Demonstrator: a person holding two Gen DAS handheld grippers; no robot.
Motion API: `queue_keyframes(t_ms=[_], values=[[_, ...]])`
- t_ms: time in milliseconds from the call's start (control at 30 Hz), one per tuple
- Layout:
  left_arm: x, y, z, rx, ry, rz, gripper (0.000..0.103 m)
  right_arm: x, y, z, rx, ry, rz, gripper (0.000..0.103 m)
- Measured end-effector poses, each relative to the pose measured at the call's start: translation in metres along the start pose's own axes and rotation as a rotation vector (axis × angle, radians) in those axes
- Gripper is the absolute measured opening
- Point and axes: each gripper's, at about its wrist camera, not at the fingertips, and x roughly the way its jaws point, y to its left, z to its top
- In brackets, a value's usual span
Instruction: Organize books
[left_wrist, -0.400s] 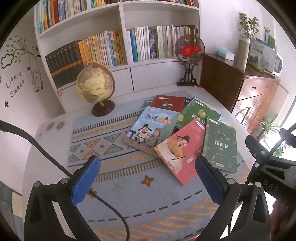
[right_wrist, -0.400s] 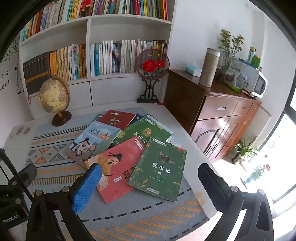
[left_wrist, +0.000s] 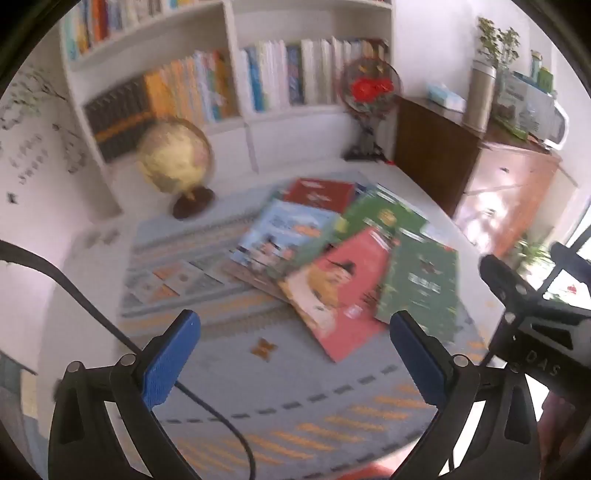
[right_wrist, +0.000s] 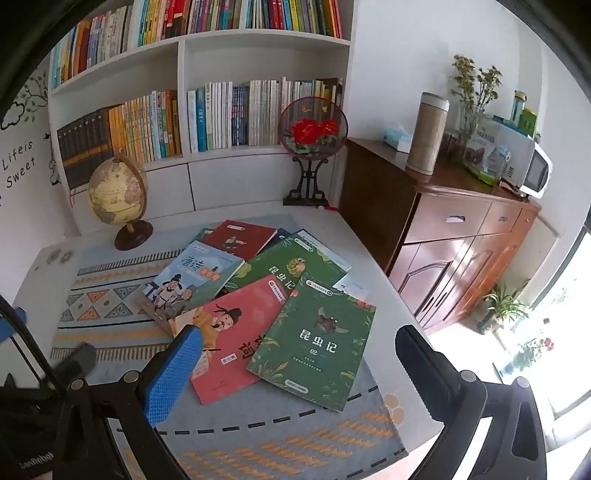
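Several thin books lie fanned and overlapping on a patterned mat (right_wrist: 258, 435). A green insect book (right_wrist: 317, 343) lies on top at the right, a red book (right_wrist: 236, 339) beside it, a light blue book (right_wrist: 195, 280), a second green one (right_wrist: 291, 269) and a dark red one (right_wrist: 240, 238) behind. In the blurred left wrist view they show as the green book (left_wrist: 421, 288), red book (left_wrist: 343, 291) and blue book (left_wrist: 284, 236). My left gripper (left_wrist: 291, 354) is open and empty, short of the books. My right gripper (right_wrist: 295, 369) is open and empty, above the front books.
A globe (right_wrist: 118, 192) stands at the mat's back left. A round fan ornament (right_wrist: 312, 133) stands at the back. White shelves (right_wrist: 199, 122) full of upright books line the wall. A wooden cabinet (right_wrist: 454, 236) stands right of the table. A black cable (left_wrist: 207, 402) crosses the mat.
The left wrist view has turned blurred and shifted, so the left gripper is moving; the books sit slightly further left in it. The right gripper has barely moved. Both stay open.
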Motion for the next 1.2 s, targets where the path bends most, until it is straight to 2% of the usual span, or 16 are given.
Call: queue_keyframes(t_ms=[200,300,400,533,567,667,833,967,1067,1133,1200], values=[[0.031,0.003,-0.014,-0.110,0.127,-0.072,0.102,0.007,-0.017,-0.002,0.006,0.008,0.008,0.103],[0.049,0.008,-0.026,-0.157,0.226,-0.121,0.098,0.011,-0.022,-0.003,0.014,0.024,0.023,0.103],[0.059,0.008,-0.035,-0.182,0.271,-0.051,0.097,0.018,-0.023,-0.002,0.007,0.055,0.021,0.103],[0.057,0.000,-0.032,-0.149,0.257,0.110,0.097,0.020,-0.020,-0.005,-0.033,0.031,0.008,0.103],[0.056,0.001,-0.030,-0.160,0.255,0.130,0.097,0.020,-0.020,-0.005,-0.039,0.021,0.011,0.103],[0.048,0.010,-0.022,-0.229,0.213,0.158,0.097,0.022,-0.027,-0.003,-0.028,0.014,0.047,0.103],[0.035,0.009,-0.011,-0.221,0.137,0.242,0.097,0.025,-0.036,-0.001,-0.002,0.026,0.086,0.103],[0.010,0.005,-0.004,-0.236,-0.023,0.296,0.097,0.026,-0.041,0.000,0.016,0.037,0.108,0.103],[-0.011,0.003,0.001,-0.243,-0.154,0.306,0.098,0.017,-0.043,0.004,0.002,-0.005,0.093,0.103],[-0.015,-0.001,0.006,-0.227,-0.177,0.336,0.099,0.009,-0.041,0.006,-0.013,-0.045,0.098,0.103],[-0.010,-0.001,0.010,-0.226,-0.165,0.331,0.099,0.004,-0.039,0.008,-0.035,-0.068,0.100,0.103]])
